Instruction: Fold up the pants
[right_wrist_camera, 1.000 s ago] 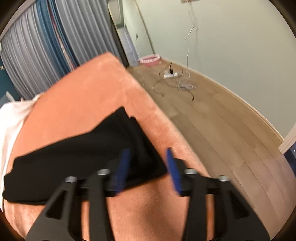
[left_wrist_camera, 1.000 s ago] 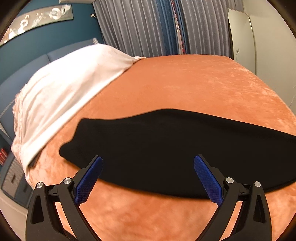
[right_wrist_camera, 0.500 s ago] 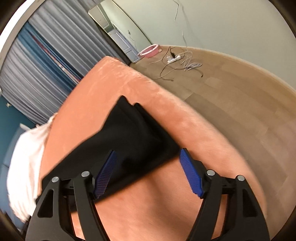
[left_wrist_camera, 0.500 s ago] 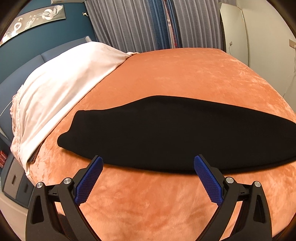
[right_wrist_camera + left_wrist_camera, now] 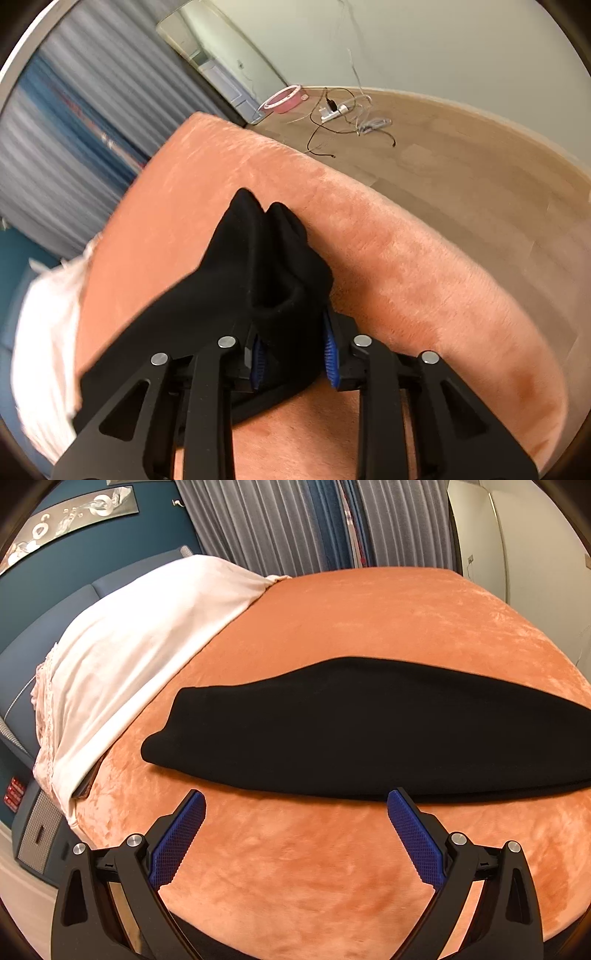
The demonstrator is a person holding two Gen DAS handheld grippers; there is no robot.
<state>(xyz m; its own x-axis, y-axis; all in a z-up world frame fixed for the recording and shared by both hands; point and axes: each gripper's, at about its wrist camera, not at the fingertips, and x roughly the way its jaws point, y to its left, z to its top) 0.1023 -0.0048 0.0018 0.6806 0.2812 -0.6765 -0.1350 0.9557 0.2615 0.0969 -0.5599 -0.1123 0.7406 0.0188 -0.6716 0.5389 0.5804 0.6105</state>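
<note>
The black pants (image 5: 362, 731) lie as a long folded strip across the orange bed cover (image 5: 369, 627). My left gripper (image 5: 295, 834) is open and empty, just short of the strip's near edge, not touching it. In the right wrist view my right gripper (image 5: 293, 350) is shut on one end of the pants (image 5: 258, 266), and the cloth bunches up between the blue pads (image 5: 330, 354). That end is raised off the cover (image 5: 406, 266).
A white blanket (image 5: 129, 657) covers the bed's left side beside a blue headboard. Curtains and a mirror stand behind the bed. On the wooden floor (image 5: 480, 155) to the right lie cables, a power strip (image 5: 334, 110) and a pink bowl (image 5: 282, 99).
My right gripper opened, moved onto the pants' end and closed on it, bunching the cloth. My left gripper drew back from over the pants to just short of their near edge, still open.
</note>
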